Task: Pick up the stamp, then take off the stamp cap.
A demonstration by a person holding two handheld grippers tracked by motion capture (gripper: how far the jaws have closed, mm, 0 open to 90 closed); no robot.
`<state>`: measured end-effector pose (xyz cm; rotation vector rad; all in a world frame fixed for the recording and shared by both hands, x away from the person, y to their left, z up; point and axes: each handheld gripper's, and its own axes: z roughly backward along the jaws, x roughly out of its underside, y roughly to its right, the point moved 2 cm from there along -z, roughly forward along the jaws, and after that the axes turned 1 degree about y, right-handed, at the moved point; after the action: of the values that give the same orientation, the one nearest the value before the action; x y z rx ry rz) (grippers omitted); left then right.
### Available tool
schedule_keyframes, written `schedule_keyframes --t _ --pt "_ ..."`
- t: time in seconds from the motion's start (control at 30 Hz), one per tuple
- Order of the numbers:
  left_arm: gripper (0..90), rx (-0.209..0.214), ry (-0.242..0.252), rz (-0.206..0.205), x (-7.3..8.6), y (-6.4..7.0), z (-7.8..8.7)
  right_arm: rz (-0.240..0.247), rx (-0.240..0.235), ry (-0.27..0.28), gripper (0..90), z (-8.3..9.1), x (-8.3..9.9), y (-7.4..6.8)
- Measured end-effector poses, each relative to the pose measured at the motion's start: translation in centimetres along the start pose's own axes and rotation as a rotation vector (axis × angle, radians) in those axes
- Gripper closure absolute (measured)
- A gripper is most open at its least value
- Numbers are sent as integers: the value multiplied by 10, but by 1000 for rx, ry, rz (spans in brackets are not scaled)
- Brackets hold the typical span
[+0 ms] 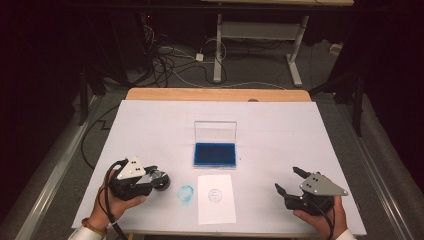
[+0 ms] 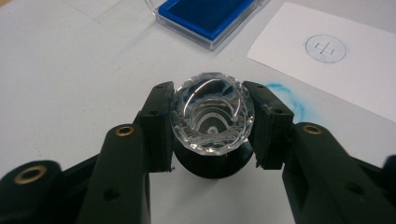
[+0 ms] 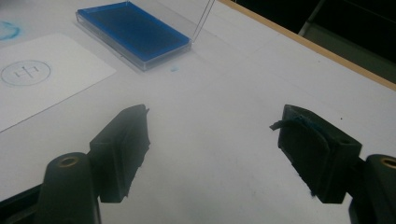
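High view, counter (image 1: pixel 150 125): white sheet over a wooden top, wood edge showing at the far side.
Ink pad (image 1: pixel 215 154): blue, in a clear case, lid standing open at its far edge; sits mid-counter, just beyond the paper.
Paper (image 1: pixel 216 199): white slip near the front edge, between the two hands; round blue stamp print (image 1: pixel 215 194) on it, circle with a cross-like mark inside.
Ink smudge (image 1: pixel 185 193): blue smear on the counter just left of the paper, apart from it.
Left tool (image 1: pixel 159 181): held in the left hand (image 1: pixel 117 200) at front left, lying low on the counter, pointing right toward the smudge. Clamped on the stamp.
Right tool (image 1: pixel 286 180): held in the right hand (image 1: pixel 320 215) at front right, well apart from the paper. Jaws wide apart, nothing between them; blue ink traces on one pad.
Stamp (image 2: pixel 212 119): clear faceted knob on a black base, gripped on both sides by the left tool pads (image 2: pixel 159 126); sits near the smudge, short of the paper.
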<state>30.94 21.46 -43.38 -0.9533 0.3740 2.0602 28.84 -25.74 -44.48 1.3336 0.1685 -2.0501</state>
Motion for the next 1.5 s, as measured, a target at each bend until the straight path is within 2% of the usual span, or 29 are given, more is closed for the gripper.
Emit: schedule_keyframes --t 0.07,0.13,0.23,0.47,0.63,0.87,1.17,1.5 --pt "547 -5 13 6 -5 -3 2 -7 -7 7 249 0 0 0" --pt "547 -8 48 16 -12 -7 5 -22 -6 12 248 1 0 1" --pt "547 -9 75 24 -17 -10 8 -19 -4 7 248 0 1 1" --pt "547 -12 96 24 -24 -16 8 -24 13 -3 246 -2 1 2" --pt "547 -16 90 -11 -33 -15 7 -20 15 -13 246 -4 2 2" --pt "547 0 94 -12 -42 -18 2 -19 11 -31 247 -5 6 2" --pt "547 16 88 -36 -59 -16 -11 6 10 -54 245 -8 8 -2" --pt "547 30 102 -30 -73 -18 -22 22 -13 -64 244 -14 6 -8"
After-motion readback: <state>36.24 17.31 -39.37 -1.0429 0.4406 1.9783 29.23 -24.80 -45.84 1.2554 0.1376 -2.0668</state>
